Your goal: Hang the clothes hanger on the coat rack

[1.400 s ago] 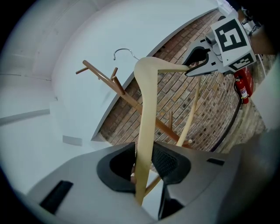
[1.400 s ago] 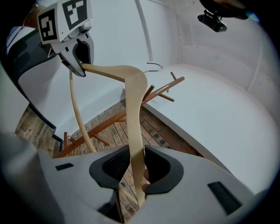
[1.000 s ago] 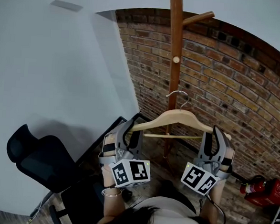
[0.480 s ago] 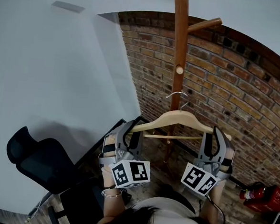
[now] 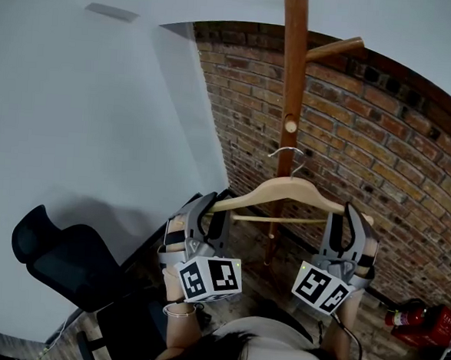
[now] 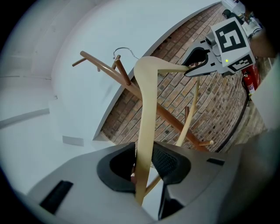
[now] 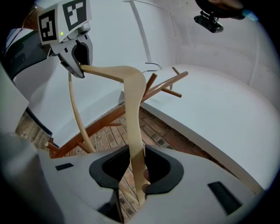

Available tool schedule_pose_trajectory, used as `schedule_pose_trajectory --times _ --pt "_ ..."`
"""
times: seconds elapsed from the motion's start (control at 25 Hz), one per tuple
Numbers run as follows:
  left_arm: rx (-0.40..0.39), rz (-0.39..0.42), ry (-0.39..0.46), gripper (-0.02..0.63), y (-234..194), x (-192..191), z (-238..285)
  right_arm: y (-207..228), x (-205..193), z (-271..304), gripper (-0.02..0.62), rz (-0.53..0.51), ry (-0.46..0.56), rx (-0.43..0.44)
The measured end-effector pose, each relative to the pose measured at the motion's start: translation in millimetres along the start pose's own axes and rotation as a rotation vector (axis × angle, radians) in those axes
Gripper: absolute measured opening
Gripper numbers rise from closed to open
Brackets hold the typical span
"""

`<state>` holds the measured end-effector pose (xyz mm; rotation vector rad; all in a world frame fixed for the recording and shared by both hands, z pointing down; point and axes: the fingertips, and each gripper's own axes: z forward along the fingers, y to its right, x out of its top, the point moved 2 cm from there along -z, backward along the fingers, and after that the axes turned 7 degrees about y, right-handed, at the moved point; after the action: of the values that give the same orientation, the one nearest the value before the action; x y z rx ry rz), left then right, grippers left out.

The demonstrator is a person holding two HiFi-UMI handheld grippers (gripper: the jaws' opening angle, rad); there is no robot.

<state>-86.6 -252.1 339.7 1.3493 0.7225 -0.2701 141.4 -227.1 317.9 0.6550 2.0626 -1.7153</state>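
Observation:
A pale wooden clothes hanger [image 5: 280, 192] with a metal hook [image 5: 289, 154] hangs level in the air between both grippers. My left gripper [image 5: 211, 207] is shut on its left arm [image 6: 144, 144], and my right gripper [image 5: 351, 219] is shut on its right arm [image 7: 134, 144]. The brown wooden coat rack [image 5: 291, 80] stands just behind the hanger against the brick wall, with one peg [image 5: 336, 48] sticking out to the upper right. The hook sits below that peg, close beside the pole. From each gripper view the opposite gripper shows at the hanger's far end.
A brick wall [image 5: 382, 148] runs behind the rack and a white wall [image 5: 83, 127] fills the left. A black office chair [image 5: 66, 260] stands at the lower left. A red fire extinguisher [image 5: 420, 316] lies on the floor at the lower right.
In the head view the coat rack pole and its upper peg have shifted right and down a little; the hanger and both grippers keep their places in the picture, both still gripping.

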Motion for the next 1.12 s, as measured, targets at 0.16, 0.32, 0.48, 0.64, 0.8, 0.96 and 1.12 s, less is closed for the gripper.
schedule_pose_trajectory --times 0.16,0.32,0.48,0.64,0.8,0.96,1.12 --pt "-0.001 0.027 0.004 0.115 -3.2 -0.1 6.2 3.2 0.9 7.2 0.118 0.004 0.005 0.0" --pt "0.005 0.022 -0.001 0.115 -8.3 2.2 11.6 6.2 2.5 15.6 0.118 0.005 0.016 0.0" --pt "0.01 0.02 -0.002 0.115 -12.8 3.9 19.2 9.9 3.4 25.2 0.12 0.007 0.028 0.0" --pt "0.002 0.03 -0.006 0.115 -13.9 2.1 26.7 10.5 3.1 32.6 0.12 0.006 0.031 0.001" --pt "0.001 0.025 -0.01 0.115 -14.5 1.8 34.3 10.8 1.1 40.7 0.12 0.004 0.034 0.006" --pt "-0.003 0.021 -0.015 0.115 -11.7 0.6 40.9 9.8 -2.9 46.7 0.12 0.003 0.031 0.012" --pt "-0.01 0.021 -0.025 0.115 -7.8 -4.2 47.6 3.6 -8.2 52.4 0.12 0.005 0.024 0.025"
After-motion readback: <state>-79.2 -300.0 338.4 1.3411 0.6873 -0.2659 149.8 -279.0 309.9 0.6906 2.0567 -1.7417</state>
